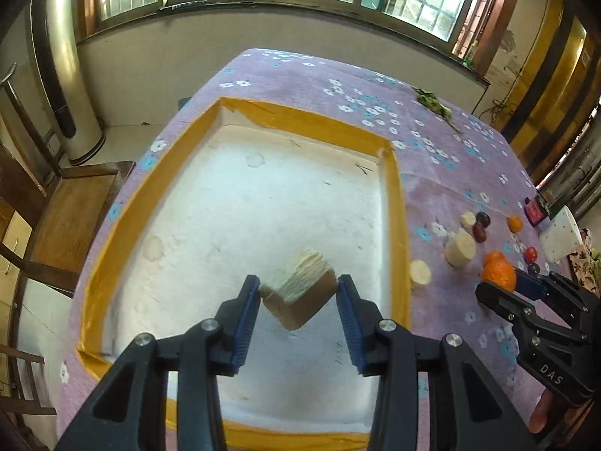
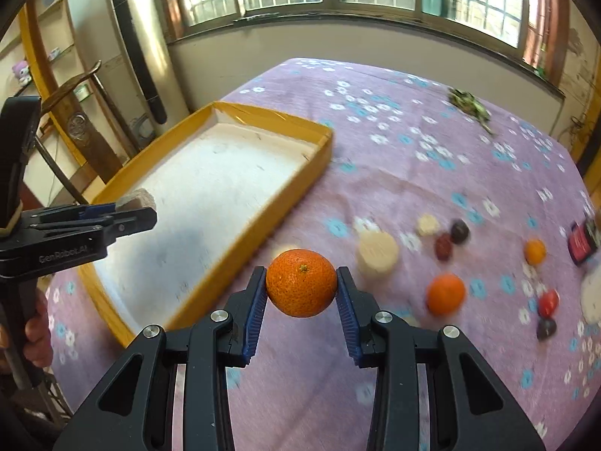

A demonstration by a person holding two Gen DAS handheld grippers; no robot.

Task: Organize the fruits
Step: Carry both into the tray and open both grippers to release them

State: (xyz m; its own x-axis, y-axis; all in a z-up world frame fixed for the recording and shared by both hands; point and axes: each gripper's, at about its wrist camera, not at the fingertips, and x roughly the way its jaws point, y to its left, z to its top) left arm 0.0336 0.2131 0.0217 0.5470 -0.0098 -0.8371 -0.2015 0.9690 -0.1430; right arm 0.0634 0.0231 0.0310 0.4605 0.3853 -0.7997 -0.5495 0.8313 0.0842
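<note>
My left gripper point(image 1: 299, 291) is shut on a pale cut fruit chunk point(image 1: 300, 293) and holds it above the white foam tray point(image 1: 394, 195) with yellow taped rim. My right gripper point(image 2: 302, 287) is shut on an orange point(image 2: 301, 282), held above the purple flowered tablecloth just right of the tray point(image 2: 300, 184). In the left wrist view the right gripper point(image 1: 526, 289) shows at the right with the orange point(image 1: 499, 274). In the right wrist view the left gripper point(image 2: 112, 214) shows at the left over the tray.
On the cloth right of the tray lie pale cut chunks point(image 2: 376, 253), another orange point(image 2: 446, 294), a small orange point(image 2: 535, 251), dark red and purple fruits point(image 2: 450, 238) and a red one point(image 2: 548, 301). Green leaves point(image 2: 469, 105) lie far back. A wooden chair point(image 1: 75, 206) stands left.
</note>
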